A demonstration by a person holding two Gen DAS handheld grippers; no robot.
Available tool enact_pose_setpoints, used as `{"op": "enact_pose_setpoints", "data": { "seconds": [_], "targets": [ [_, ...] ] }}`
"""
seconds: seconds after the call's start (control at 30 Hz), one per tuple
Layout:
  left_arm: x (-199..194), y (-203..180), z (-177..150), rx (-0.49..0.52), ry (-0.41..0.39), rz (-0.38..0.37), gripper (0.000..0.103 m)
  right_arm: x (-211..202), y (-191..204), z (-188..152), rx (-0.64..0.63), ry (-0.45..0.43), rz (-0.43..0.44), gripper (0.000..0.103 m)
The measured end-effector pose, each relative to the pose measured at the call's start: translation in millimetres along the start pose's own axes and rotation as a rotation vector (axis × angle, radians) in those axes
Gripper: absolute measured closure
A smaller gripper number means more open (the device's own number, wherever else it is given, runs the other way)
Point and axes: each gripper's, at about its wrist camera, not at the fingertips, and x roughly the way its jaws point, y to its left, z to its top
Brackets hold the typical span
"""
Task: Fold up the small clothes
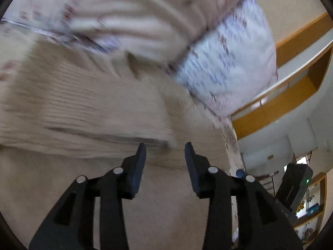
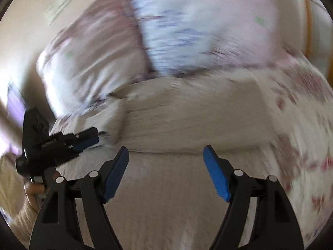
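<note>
Beige ribbed knit garment [image 2: 187,116] lies below the pillow [image 2: 187,31], soft and floppy; we'd pinch a hem corner. Left gripper [image 1: 165,152] stands part-open, right gripper [image 2: 166,156] wide, both empty.

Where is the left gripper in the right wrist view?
At the left edge, the left gripper points at the beige garment's folded corner, below the pillow.

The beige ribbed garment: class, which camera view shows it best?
The right wrist view. There the beige ribbed garment lies across the bed with its folded edge and side flap both visible. The left wrist view shows only a blurred close-up of its ribbing, cut off by the frame.
</note>
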Motion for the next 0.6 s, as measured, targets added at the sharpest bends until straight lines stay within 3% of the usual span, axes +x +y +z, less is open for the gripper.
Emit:
{"op": "enact_pose_setpoints", "data": {
  "seconds": [0.17,0.3,0.43,0.6],
  "targets": [
    [-48,60,6,-0.086,-0.083,0.124,0.068,35,93,15,-0.387,0.004,0.081,0.031],
    [-55,89,11,-0.155,-0.076,0.156,0.070,85,147,16,-0.561,0.068,0.082,0.046],
    [-58,104,7,-0.188,-0.068,0.155,0.078,125,165,12,-0.602,0.120,0.036,0.050],
    [-58,108,7,-0.196,-0.063,0.139,0.080,153,158,14,-0.543,0.159,-0.015,0.054]
  ]
}}
